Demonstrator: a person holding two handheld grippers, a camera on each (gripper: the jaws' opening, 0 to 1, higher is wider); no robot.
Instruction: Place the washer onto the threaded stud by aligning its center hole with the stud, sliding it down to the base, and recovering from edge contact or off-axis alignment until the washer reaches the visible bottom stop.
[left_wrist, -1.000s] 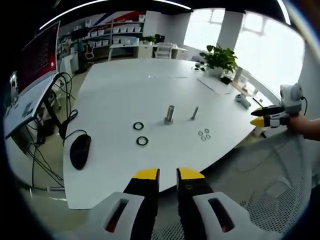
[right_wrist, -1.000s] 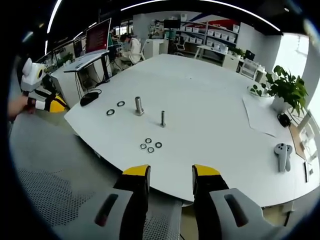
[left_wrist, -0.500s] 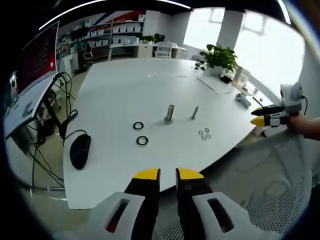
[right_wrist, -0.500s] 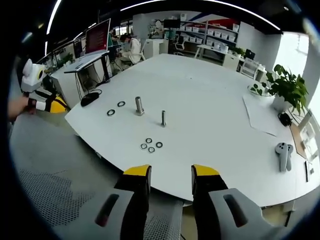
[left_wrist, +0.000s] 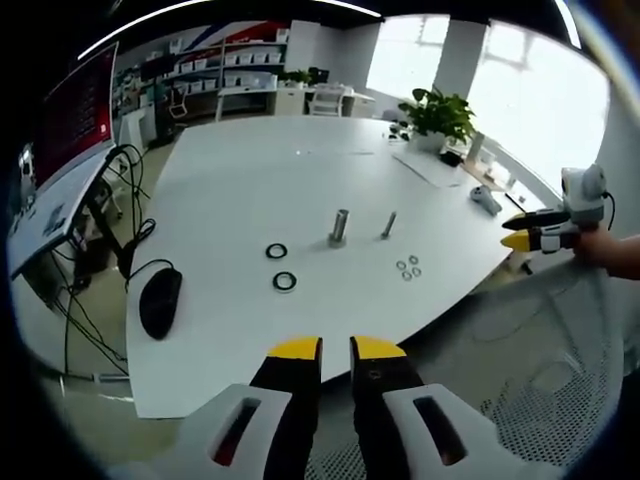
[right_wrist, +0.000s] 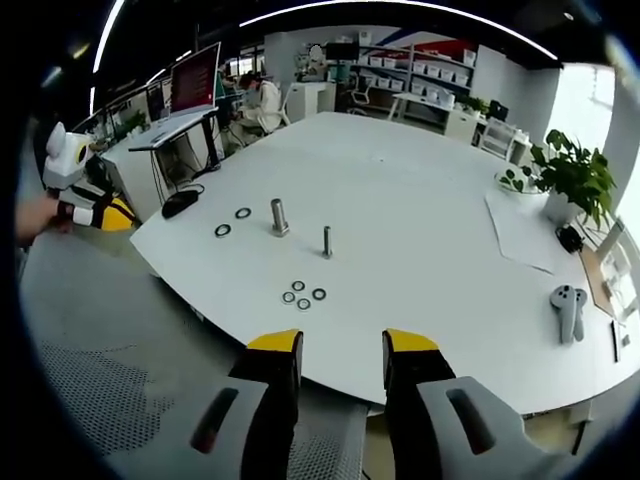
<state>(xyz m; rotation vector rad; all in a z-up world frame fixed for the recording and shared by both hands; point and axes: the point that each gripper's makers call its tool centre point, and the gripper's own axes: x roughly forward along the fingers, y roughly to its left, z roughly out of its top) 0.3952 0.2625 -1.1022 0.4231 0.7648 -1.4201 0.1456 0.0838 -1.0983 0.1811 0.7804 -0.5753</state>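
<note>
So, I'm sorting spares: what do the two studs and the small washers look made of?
Thick stud and thin stud: likely bare metal, dull grey with a slight sheen. The small washers: pale silvery rings, probably metal too, though too small to be sure.

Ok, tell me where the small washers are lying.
In the right gripper view the small washers lie clustered on the white table, just nearer the camera than the thin stud.

Looking from off two edges of the big white table (left_wrist: 250, 180), low and back from it, facing in across the top, both seeing the thin stud (left_wrist: 389, 226) (right_wrist: 326, 241) and small washers (left_wrist: 408, 269) (right_wrist: 303, 296) mid-table.
</note>
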